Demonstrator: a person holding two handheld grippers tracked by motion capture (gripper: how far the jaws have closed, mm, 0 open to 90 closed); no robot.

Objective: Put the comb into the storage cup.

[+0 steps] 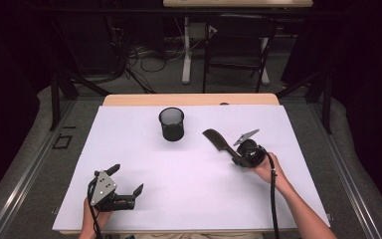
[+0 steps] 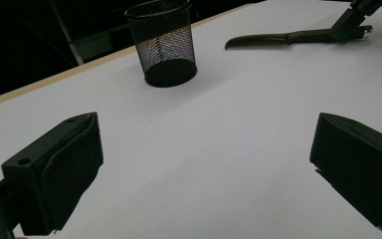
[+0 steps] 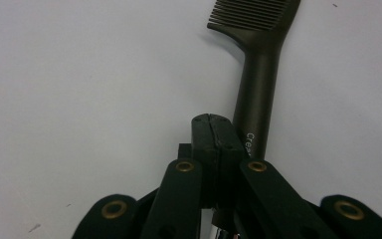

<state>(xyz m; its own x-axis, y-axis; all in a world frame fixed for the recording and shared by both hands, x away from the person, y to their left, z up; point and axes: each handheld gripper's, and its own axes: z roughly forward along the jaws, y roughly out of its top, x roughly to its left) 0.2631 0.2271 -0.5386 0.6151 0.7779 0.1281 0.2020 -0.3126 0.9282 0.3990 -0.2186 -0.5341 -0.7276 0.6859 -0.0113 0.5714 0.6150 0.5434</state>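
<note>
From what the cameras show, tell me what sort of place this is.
Probably a lab or workshop set up for recording. A table covered with a white sheet stands among dark curtains, cables trail over the floor behind it, and a folding chair and a desk leg stand farther back.

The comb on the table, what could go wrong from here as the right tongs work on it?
1. The right tongs look shut beside the comb handle rather than around it, so lifting now might leave the comb on the table.
2. If gripped at the handle's end, the long toothed part could swing down or twist.
3. The mesh cup is narrow and light; a tilted comb might catch its rim and tip it, with the left tongs open and far away.
</note>
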